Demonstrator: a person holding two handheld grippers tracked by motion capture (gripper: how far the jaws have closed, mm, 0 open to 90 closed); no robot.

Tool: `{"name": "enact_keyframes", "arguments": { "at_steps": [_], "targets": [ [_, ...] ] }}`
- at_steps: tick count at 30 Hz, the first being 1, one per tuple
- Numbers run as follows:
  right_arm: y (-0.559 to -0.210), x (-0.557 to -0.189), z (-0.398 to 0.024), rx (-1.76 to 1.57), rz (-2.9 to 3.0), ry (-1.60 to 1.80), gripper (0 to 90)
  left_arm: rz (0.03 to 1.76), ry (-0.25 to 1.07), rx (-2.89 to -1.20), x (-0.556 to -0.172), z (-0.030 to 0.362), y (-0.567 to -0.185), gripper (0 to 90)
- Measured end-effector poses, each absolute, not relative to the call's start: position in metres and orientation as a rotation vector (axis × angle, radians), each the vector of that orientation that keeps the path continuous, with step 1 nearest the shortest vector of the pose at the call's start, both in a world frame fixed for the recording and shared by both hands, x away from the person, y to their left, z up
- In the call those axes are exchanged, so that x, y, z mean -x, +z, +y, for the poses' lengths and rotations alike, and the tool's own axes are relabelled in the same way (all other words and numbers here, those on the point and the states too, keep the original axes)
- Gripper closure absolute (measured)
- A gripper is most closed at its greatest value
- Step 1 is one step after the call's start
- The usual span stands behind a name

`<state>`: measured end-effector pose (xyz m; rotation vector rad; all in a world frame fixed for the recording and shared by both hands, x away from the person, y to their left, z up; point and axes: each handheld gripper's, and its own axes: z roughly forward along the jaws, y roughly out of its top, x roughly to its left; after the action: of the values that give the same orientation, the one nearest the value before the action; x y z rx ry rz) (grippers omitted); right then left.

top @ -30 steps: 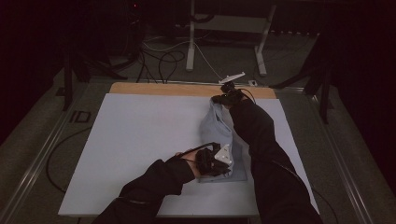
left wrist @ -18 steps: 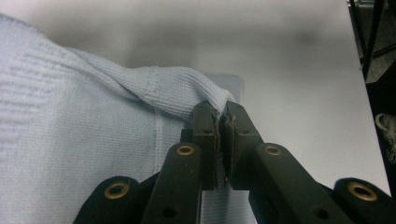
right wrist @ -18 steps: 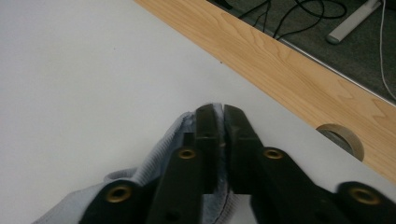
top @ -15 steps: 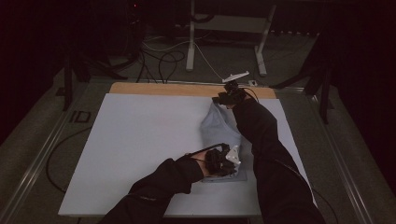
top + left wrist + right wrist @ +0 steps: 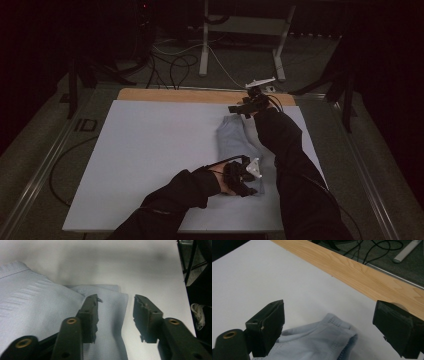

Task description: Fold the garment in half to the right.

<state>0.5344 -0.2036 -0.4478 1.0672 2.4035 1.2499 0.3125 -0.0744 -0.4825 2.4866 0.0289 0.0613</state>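
- High view: a pale blue garment lies folded into a narrow strip on the right part of the white tabletop, running from near the wooden far edge toward the person. The left claw sits at its near end, the right claw at its far end.
- Left gripper view: the left claw has just been opening – jaws apart, one resting over the cloth's layered corner, the other over bare tabletop, nothing pinched.
- Right gripper view: the right claw has just been opening and stands spread wide; the garment's ribbed end lies loose between the jaws, unpressed.
- Judgement: this fold looks laid and let go – what may remain is a further fold or some smoothing
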Motion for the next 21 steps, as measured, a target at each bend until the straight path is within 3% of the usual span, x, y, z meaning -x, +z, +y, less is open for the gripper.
{"name": "enact_keyframes", "arguments": {
  "at_steps": [21],
  "targets": [
    [-0.444,-0.517,-0.198,-1.013,2.414,1.227,9.7,0.095,0.072,-2.453,-0.312,-0.032,-0.453,36.7]
  ]
}}
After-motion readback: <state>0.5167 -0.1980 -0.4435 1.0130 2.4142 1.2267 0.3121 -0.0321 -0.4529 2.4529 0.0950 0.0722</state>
